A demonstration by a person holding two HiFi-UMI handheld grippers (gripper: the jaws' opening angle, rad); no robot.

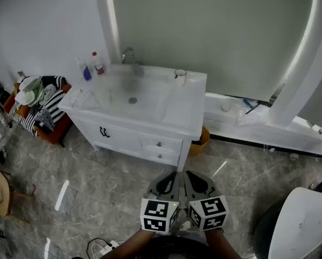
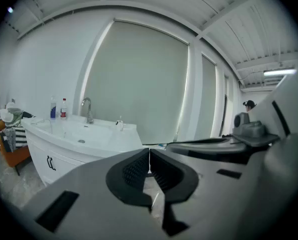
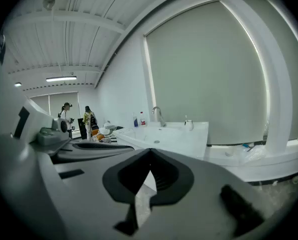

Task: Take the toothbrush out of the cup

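A clear cup [image 1: 180,76] stands at the back right of the white sink vanity [image 1: 172,117], right of the tap; what it holds is too small to tell. It shows small in the left gripper view as the cup [image 2: 120,123] and in the right gripper view as the cup [image 3: 188,124]. My left gripper [image 1: 169,186] and right gripper [image 1: 196,186] hang side by side low in the head view, over the floor well short of the vanity. Both are shut with nothing between the jaws, as the left gripper [image 2: 149,155] and right gripper [image 3: 150,156] show in their own views.
A tap [image 1: 129,56] and two bottles [image 1: 92,66] stand at the vanity's back. A chair heaped with clothes [image 1: 39,104] is at its left, a yellow bin [image 1: 202,141] at its right. A white round object [image 1: 301,225] sits at lower right. Two people [image 3: 76,118] stand far off.
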